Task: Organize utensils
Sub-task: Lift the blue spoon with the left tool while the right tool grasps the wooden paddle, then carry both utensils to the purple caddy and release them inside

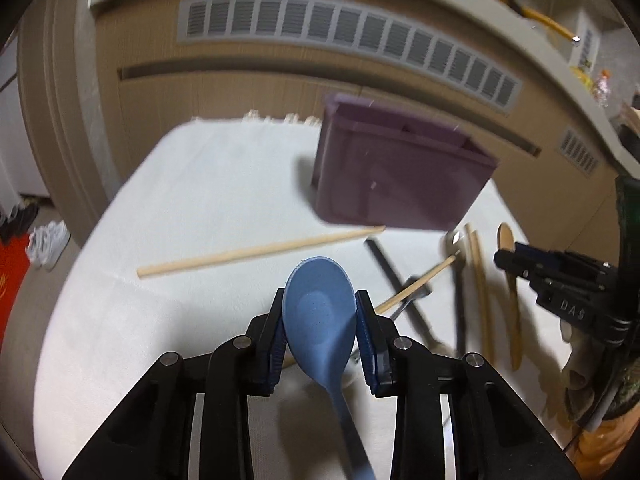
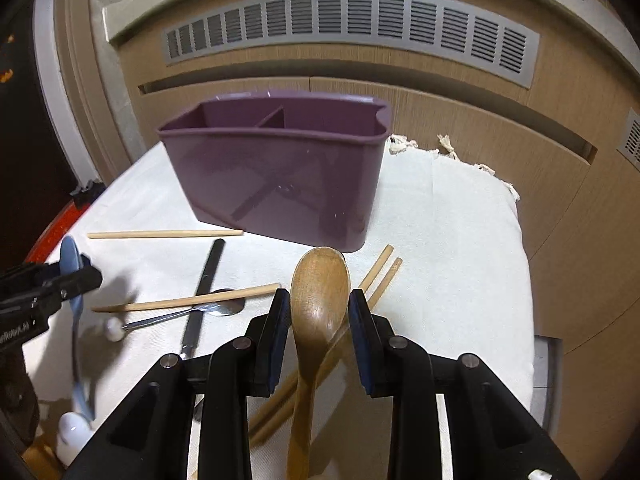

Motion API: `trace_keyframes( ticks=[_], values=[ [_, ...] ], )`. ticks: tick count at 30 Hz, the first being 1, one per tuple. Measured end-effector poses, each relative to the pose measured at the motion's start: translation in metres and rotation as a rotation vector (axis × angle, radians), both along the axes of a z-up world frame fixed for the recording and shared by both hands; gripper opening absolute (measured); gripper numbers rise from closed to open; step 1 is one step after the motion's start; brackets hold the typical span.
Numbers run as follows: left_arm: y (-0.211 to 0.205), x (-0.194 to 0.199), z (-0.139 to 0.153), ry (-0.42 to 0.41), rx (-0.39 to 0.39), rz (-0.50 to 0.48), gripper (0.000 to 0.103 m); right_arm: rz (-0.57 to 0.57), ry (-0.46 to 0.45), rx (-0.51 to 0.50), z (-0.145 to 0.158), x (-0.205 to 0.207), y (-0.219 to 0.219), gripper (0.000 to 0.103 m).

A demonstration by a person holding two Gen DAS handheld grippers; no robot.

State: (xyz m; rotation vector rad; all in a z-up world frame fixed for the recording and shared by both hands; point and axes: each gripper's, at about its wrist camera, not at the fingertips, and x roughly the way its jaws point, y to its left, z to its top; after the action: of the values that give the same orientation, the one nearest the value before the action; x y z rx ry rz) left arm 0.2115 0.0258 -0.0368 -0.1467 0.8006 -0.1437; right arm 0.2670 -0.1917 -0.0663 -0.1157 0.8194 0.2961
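Observation:
My left gripper (image 1: pixel 320 306) is shut on a blue spoon (image 1: pixel 320 316), bowl forward, held above the white cloth; it also shows in the right wrist view (image 2: pixel 71 260). My right gripper (image 2: pixel 318 306) is around the bowl of a wooden spoon (image 2: pixel 318 300), with its pads close to the bowl's sides; I cannot tell if they touch. A purple divided utensil holder (image 2: pixel 276 184) stands on the cloth ahead of both grippers (image 1: pixel 396 172). Wooden chopsticks (image 2: pixel 164 234), a black chopstick (image 2: pixel 206 280) and a metal spoon (image 2: pixel 192 312) lie loose on the cloth.
The white cloth (image 2: pixel 448 240) covers a round table before a wooden cabinet with grey vents (image 2: pixel 352 24). Two chopsticks (image 2: pixel 380 276) lie right of the wooden spoon. A white object (image 2: pixel 72 436) sits at the near left edge. Shoes (image 1: pixel 48 244) lie on the floor.

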Motion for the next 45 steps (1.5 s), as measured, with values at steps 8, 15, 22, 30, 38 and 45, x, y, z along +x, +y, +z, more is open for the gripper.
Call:
trace_keyframes(
  ticks=[8,15,22,30,38,45],
  values=[
    [-0.005,-0.018,0.043,-0.147,-0.002,-0.048,0.031,-0.004,-0.116,0.014,0.051,-0.036,-0.003,0.028],
    [-0.007,-0.033,0.092,-0.298,0.010,-0.065,0.025,0.008,-0.271,0.031,0.107,-0.069,-0.002,0.028],
    [-0.015,-0.033,0.139,-0.420,0.047,-0.093,0.011,0.009,-0.373,0.040,0.153,-0.075,-0.003,0.028],
    [-0.019,-0.027,0.169,-0.469,0.046,-0.124,0.011,-0.011,-0.399,0.040,0.172,-0.071,-0.007,0.028],
    [-0.041,0.022,0.207,-0.538,0.208,-0.201,0.011,-0.013,-0.501,0.075,0.209,-0.036,-0.007,0.028],
    [-0.041,0.119,0.158,-0.324,0.193,-0.260,0.011,-0.030,-0.382,0.074,0.170,0.048,0.014,0.028]
  ],
)
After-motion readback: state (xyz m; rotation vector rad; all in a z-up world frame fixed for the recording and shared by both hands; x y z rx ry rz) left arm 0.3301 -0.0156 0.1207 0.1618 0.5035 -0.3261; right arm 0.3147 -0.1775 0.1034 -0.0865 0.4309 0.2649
